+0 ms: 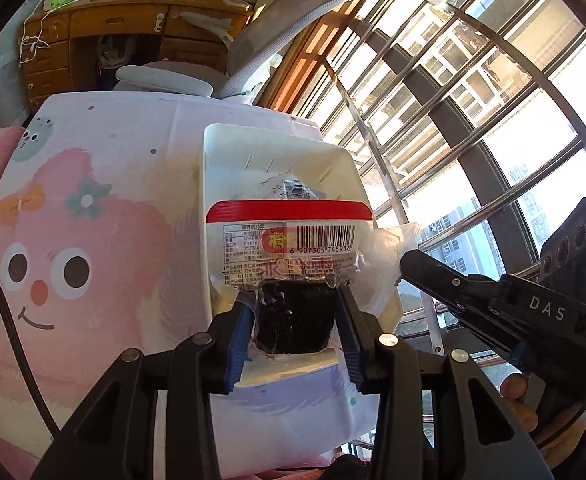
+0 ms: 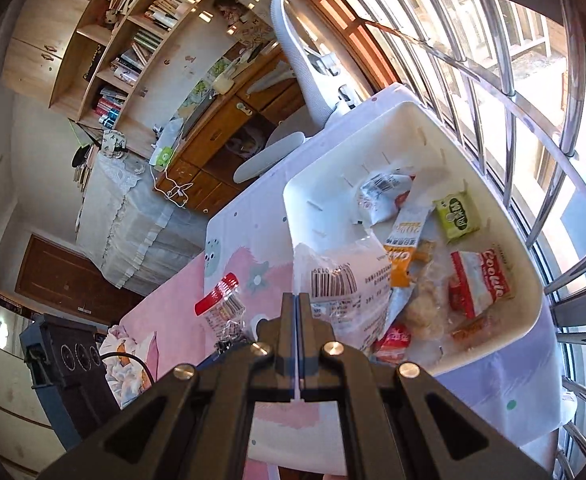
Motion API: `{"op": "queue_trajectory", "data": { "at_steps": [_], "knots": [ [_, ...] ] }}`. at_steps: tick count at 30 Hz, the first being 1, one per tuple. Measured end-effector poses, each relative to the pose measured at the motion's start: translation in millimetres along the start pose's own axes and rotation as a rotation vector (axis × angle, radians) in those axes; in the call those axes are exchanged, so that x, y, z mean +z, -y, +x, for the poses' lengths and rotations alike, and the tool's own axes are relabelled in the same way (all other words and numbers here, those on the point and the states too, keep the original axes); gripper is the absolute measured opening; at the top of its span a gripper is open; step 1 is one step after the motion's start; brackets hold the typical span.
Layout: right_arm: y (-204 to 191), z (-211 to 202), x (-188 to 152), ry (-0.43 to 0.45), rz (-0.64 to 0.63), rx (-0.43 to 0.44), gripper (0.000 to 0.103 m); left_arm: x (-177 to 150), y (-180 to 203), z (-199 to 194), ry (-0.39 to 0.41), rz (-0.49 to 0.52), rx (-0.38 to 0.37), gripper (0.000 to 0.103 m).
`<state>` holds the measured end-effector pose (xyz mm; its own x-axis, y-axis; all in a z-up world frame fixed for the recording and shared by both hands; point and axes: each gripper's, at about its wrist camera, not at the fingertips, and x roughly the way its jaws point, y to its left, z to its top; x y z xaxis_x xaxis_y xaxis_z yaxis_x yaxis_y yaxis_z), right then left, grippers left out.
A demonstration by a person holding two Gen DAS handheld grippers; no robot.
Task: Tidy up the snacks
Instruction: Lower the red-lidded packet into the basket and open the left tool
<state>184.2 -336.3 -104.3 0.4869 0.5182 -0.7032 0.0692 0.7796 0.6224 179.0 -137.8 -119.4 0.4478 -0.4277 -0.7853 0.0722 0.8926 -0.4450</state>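
Note:
My left gripper (image 1: 295,320) is shut on the dark lower end of a clear snack packet with a red stripe and a barcode (image 1: 293,240), held above the near end of the white bin (image 1: 213,152). The same packet (image 2: 217,300) appears left of the bin in the right wrist view. My right gripper (image 2: 297,300) is shut on the thin edge of a white plastic packet with a barcode (image 2: 333,280), which hangs over the bin's near left rim (image 2: 293,216). In the left wrist view the right gripper (image 1: 407,266) sits just right of the bin, pinching that crinkled packet (image 1: 389,240).
The bin holds several snacks: a green packet (image 2: 457,212), a red Cookie packet (image 2: 481,284), an orange stick pack (image 2: 405,248). It rests on a pink cartoon tablecloth (image 1: 73,240). Window bars (image 2: 533,120) run close on the right; a grey chair (image 1: 277,28) stands behind.

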Motion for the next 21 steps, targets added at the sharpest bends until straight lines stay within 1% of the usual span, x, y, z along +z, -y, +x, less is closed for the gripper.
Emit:
{"op": "queue_trajectory", "data": {
  "at_steps": [4,5,6,7,9,11,12,14,16,18,20,21],
  "knots": [
    [34,-6,15,0.012,0.056,-0.03,0.0,2,17,20,-0.007,0.012,0.011,0.04],
    [41,-6,19,0.011,0.066,-0.038,0.0,2,20,25,-0.011,0.01,0.025,0.041],
    [50,-5,23,0.007,0.081,-0.043,0.003,2,20,29,-0.022,0.008,0.036,0.046],
    [56,-4,26,0.004,0.093,-0.039,0.004,2,21,34,-0.04,0.008,0.055,0.053],
    [63,-2,33,-0.009,0.087,-0.029,0.004,3,21,40,-0.057,0.004,0.094,0.059],
    [67,-2,37,-0.011,0.076,-0.041,0.004,3,20,42,-0.064,-0.006,0.106,0.063],
    [69,-1,37,-0.013,0.079,-0.044,0.006,3,19,42,-0.069,-0.017,0.113,0.065],
    [74,1,38,-0.028,0.093,-0.05,0.013,4,15,41,-0.07,-0.04,0.121,0.066],
    [78,4,38,-0.04,0.109,-0.068,0.033,4,11,38,-0.065,-0.053,0.142,0.069],
    [83,9,37,-0.055,0.118,-0.086,0.039,2,6,33,-0.053,-0.061,0.169,0.069],
    [88,14,37,-0.073,0.143,-0.096,0.043,-2,1,28,-0.046,-0.074,0.19,0.069],
    [91,17,37,-0.085,0.157,-0.104,0.047,-5,-3,24,-0.042,-0.082,0.197,0.069]
  ]
}}
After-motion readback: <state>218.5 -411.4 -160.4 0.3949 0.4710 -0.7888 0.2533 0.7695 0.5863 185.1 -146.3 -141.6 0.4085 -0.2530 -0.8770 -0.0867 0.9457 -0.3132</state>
